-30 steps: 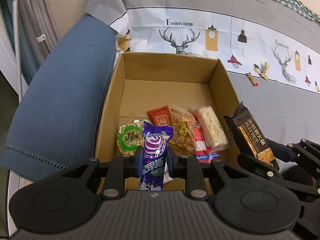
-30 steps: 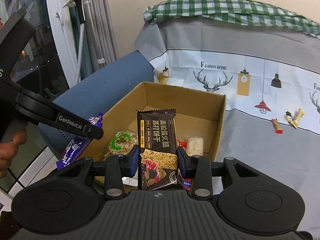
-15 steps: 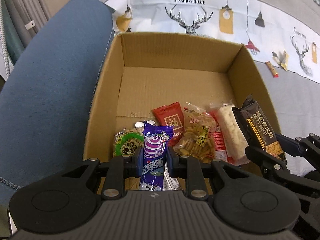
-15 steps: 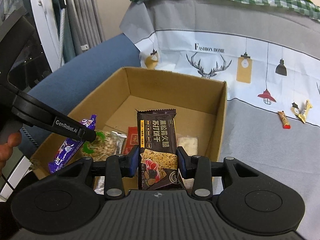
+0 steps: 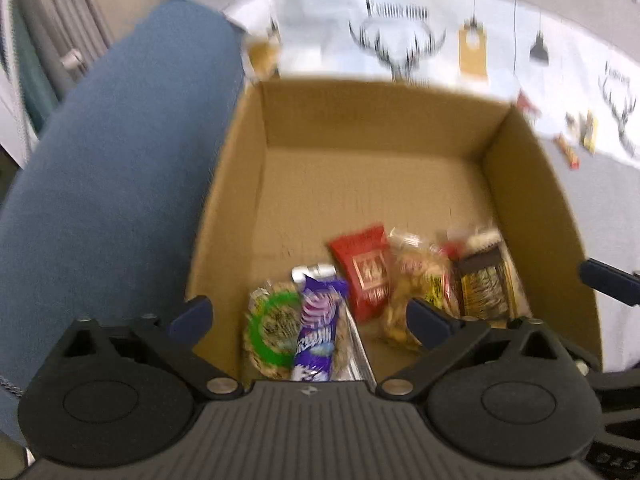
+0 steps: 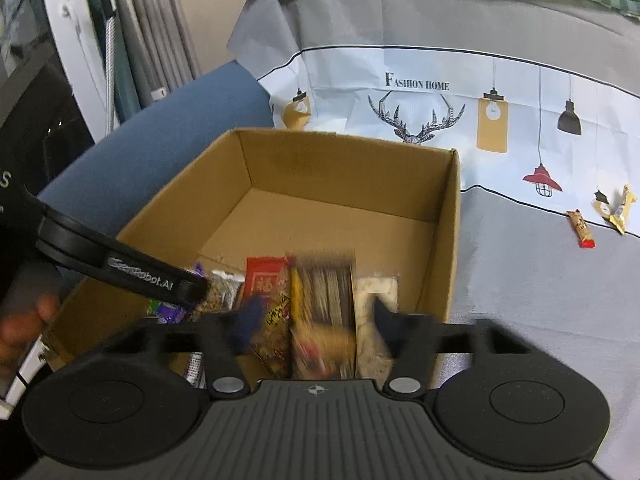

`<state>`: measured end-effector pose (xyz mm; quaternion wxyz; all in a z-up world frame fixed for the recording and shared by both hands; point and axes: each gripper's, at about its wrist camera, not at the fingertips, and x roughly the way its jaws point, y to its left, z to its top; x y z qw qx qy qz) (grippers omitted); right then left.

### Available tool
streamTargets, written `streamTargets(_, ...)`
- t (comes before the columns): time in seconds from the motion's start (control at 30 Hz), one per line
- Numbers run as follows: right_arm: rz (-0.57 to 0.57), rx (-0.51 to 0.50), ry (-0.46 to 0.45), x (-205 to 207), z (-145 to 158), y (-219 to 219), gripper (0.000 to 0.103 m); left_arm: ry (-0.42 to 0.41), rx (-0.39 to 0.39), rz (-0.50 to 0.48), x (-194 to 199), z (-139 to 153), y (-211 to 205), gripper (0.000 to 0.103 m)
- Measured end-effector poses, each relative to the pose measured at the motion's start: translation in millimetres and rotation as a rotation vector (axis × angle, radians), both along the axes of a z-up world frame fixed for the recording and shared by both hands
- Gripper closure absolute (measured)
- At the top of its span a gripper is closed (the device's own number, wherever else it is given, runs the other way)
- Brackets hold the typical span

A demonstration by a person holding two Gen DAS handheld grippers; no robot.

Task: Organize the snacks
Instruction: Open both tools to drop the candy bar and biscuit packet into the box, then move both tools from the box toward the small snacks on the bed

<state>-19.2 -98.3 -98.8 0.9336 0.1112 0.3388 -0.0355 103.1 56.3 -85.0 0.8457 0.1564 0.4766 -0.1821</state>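
Note:
A cardboard box (image 5: pixel 360 104) (image 6: pixel 448 216) sits on the sofa and holds several snacks at its near end. My left gripper (image 5: pixel 308 312) is open above the box; the purple snack pack (image 5: pixel 318 330) lies free on a green-ringed pack (image 5: pixel 272 332). My right gripper (image 6: pixel 316 312) is open over the box; the dark cracker pack (image 6: pixel 324 304) (image 5: pixel 484 284), blurred, sits between its spread fingers, apart from them. A red packet (image 5: pixel 364 268) (image 6: pixel 264 280), a peanut bag (image 5: pixel 416 280) and a white rice bar (image 6: pixel 376 296) lie beside them.
The blue sofa arm (image 5: pixel 100 184) runs along the box's left. A printed cloth (image 6: pixel 500 92) covers the seat. Small loose candies (image 6: pixel 582 228) (image 5: pixel 568 152) lie on the cloth to the right of the box. Curtains (image 6: pixel 152 32) hang at the far left.
Both grippers have opened. The purple pack has dropped from the left gripper into the box, and the dark cracker pack has left the right gripper's grip over the box.

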Motion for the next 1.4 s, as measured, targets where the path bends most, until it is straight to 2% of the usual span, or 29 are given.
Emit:
streamTargets(0.1,0.001,-0.009,-0.019,-11.4,10.2,3.4,0.013,-0.005,0.028,-0.010,-14.7,6.6,6.6,0.000)
streamTargets(0.23,0.016,0.005,0.026,-33.7,15.6,11.8,0.009,-0.004,0.048,0.023,-53.5,9.4,23.6,0.000)
streamTargets(0.3,0.026,0.014,0.055,-49.6,17.0,19.3,0.008,0.000,0.067,0.082,-77.5,8.6,35.0,0.000)
streamTargets(0.43,0.036,0.026,0.086,-82.5,22.8,33.6,0.008,0.015,0.054,0.073,-120.4,13.5,47.9,0.000)
streamTargets(0.53,0.019,0.009,0.049,-105.2,37.8,40.7,0.007,-0.004,0.044,0.059,-141.3,20.1,52.3,0.000)
streamTargets(0.73,-0.003,-0.042,-0.049,-145.0,63.5,53.0,0.005,-0.100,-0.009,0.072,-170.3,47.5,60.0,0.000)
streamTargets(1.13,0.007,-0.084,-0.164,-191.8,83.7,64.3,0.004,-0.204,-0.032,0.024,-220.5,75.0,55.7,0.000)
streamTargets(1.4,0.003,-0.092,-0.210,-207.8,89.0,66.5,0.004,-0.233,-0.039,0.022,-229.6,82.5,61.1,0.000)
